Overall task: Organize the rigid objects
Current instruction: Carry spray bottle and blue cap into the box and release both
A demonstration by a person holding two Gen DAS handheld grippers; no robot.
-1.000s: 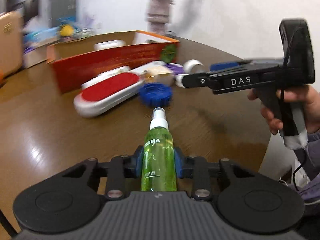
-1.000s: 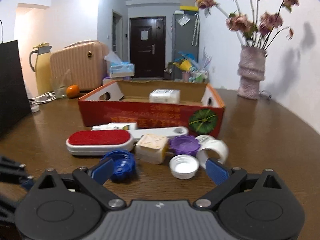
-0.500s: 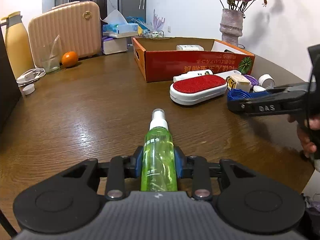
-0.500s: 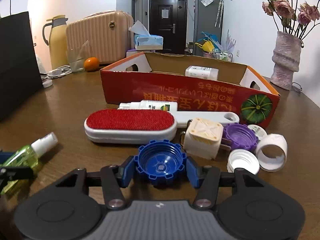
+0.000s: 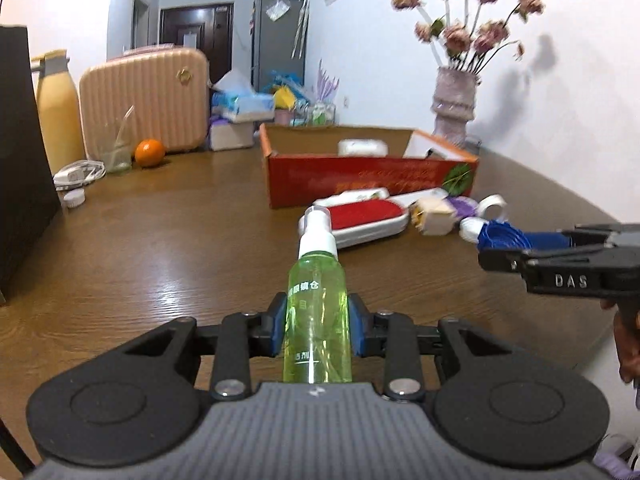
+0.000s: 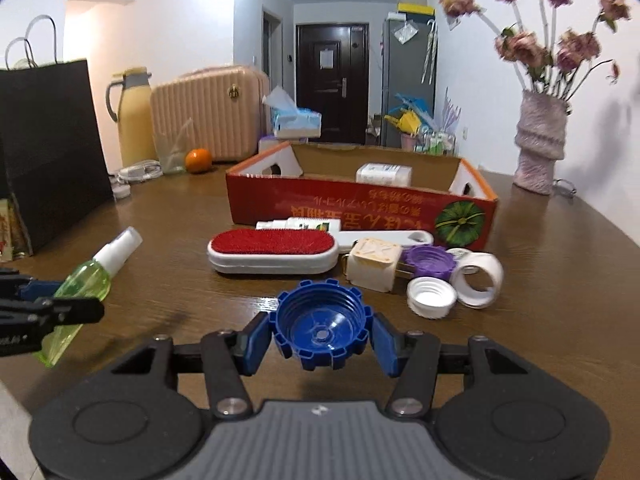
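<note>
Both tongs clamped: left tongs on green spray bottle, right tongs on blue cap.

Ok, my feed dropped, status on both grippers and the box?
Left hand-held gripper shut on green plastic spray bottle. Right hand-held gripper shut on blue ridged plastic cap. Red cardboard box ahead, path open.
</note>
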